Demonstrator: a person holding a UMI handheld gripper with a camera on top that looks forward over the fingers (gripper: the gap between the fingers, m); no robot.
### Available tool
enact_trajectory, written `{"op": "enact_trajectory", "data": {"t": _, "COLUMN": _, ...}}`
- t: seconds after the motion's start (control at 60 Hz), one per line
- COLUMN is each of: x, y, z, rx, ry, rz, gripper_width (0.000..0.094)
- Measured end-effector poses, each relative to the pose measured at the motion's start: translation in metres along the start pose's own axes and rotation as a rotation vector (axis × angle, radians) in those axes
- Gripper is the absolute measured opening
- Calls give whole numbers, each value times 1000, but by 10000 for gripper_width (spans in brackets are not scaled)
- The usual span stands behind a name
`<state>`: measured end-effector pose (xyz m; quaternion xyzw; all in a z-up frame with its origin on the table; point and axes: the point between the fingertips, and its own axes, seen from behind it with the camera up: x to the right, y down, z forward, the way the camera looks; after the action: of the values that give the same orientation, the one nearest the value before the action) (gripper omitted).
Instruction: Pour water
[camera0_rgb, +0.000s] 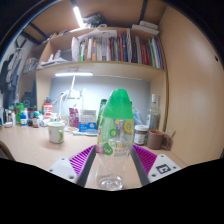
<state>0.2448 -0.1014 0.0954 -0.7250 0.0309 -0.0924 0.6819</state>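
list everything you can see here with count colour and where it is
bottle: 1, clear with green cap and green label, upright between the fingers
desk: 1, light wood, under the bottle
cup: 1, whitish, on the desk beyond the fingers
small items: several, mixed colours, at the desk's back
books: a row, mixed colours, on the shelf above the desk
lamps: 2, white, ceiling and under the shelf
gripper: 1, purple pads, fingers either side of the bottle
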Motion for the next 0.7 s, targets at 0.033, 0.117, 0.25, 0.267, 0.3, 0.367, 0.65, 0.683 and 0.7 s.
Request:
{"op": "enact_trajectory", "data": {"t": 0.033, "x": 2, "y": 2, "z": 6, "rx": -7, "ry": 23, "rz": 1, "gripper_width": 635}}
{"op": "enact_trajectory", "data": {"t": 0.117, "x": 10, "y": 5, "z": 11, "rx": -21, "ry": 81, "rz": 36, "gripper_width": 472}}
{"op": "enact_trajectory", "data": {"t": 0.25, "x": 12, "y": 4, "z": 14, "rx": -1, "ry": 109, "rz": 81, "gripper_width": 367}}
{"op": "enact_trajectory", "data": {"t": 0.267, "x": 12, "y": 4, "z": 14, "rx": 0, "ry": 112, "rz": 84, "gripper_width": 365}}
{"op": "enact_trajectory", "data": {"t": 0.3, "x": 10, "y": 1, "z": 17, "rx": -4, "ry": 108, "rz": 75, "gripper_width": 364}}
{"op": "enact_trajectory", "data": {"t": 0.367, "x": 3, "y": -13, "z": 28, "rx": -2, "ry": 86, "rz": 21, "gripper_width": 365}}
{"op": "enact_trajectory", "data": {"t": 0.65, "x": -48, "y": -159, "z": 140, "rx": 135, "ry": 144, "rz": -846, "gripper_width": 364}}
{"op": "enact_trajectory", "data": {"t": 0.683, "x": -62, "y": -164, "z": 155, "rx": 138, "ry": 140, "rz": -986, "gripper_width": 364}}
{"op": "enact_trajectory", "data": {"t": 0.7, "x": -65, "y": -169, "z": 162, "rx": 137, "ry": 120, "rz": -1060, "gripper_width": 364}}
